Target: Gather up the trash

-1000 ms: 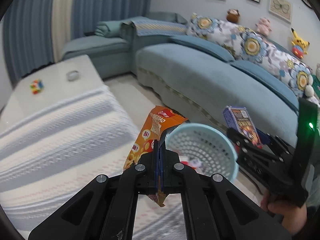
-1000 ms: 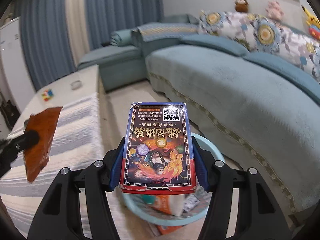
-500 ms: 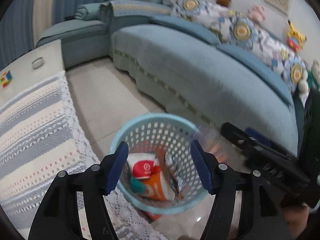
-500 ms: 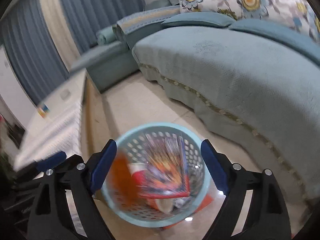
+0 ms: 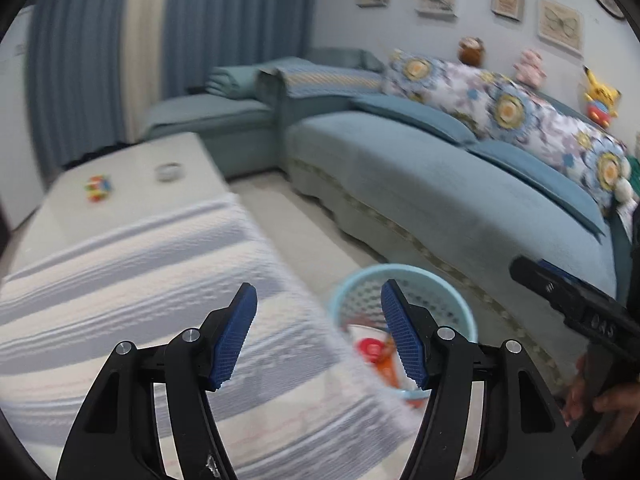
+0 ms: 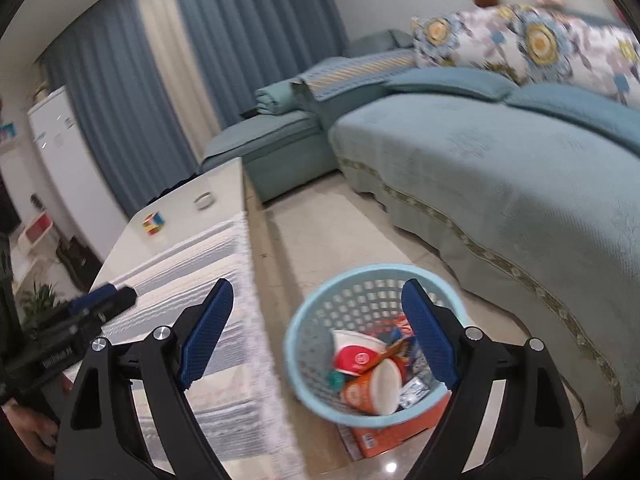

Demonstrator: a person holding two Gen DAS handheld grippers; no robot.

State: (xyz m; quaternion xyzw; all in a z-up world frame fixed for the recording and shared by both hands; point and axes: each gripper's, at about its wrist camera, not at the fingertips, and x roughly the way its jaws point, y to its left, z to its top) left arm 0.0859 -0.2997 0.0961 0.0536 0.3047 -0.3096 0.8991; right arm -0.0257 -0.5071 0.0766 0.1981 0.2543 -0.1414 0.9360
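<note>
A light blue perforated basket (image 6: 304, 344) stands on the floor between the table and the sofa, holding several pieces of trash: a red and white cup (image 6: 354, 354), an orange cup, wrappers. It also shows in the left wrist view (image 5: 424, 276). My left gripper (image 5: 319, 334) is open and empty, above the table's striped cloth at its right edge. My right gripper (image 6: 318, 334) is open and empty, held above the basket and the table edge. Each gripper shows in the other's view: the right one (image 5: 576, 308) and the left one (image 6: 80, 320).
A white low table (image 5: 132, 168) with a striped cloth (image 5: 140, 280) carries a colourful cube (image 5: 98, 188) and a small ring-shaped object (image 5: 168, 172). A teal sofa (image 5: 440, 192) with flowered cushions runs along the right. An orange box (image 6: 384, 436) lies under the basket.
Both grippers opened and dropped their loads into the basket: the left its orange snack bag, the right its blue box. Both have since lifted back and tilted up toward the table.
</note>
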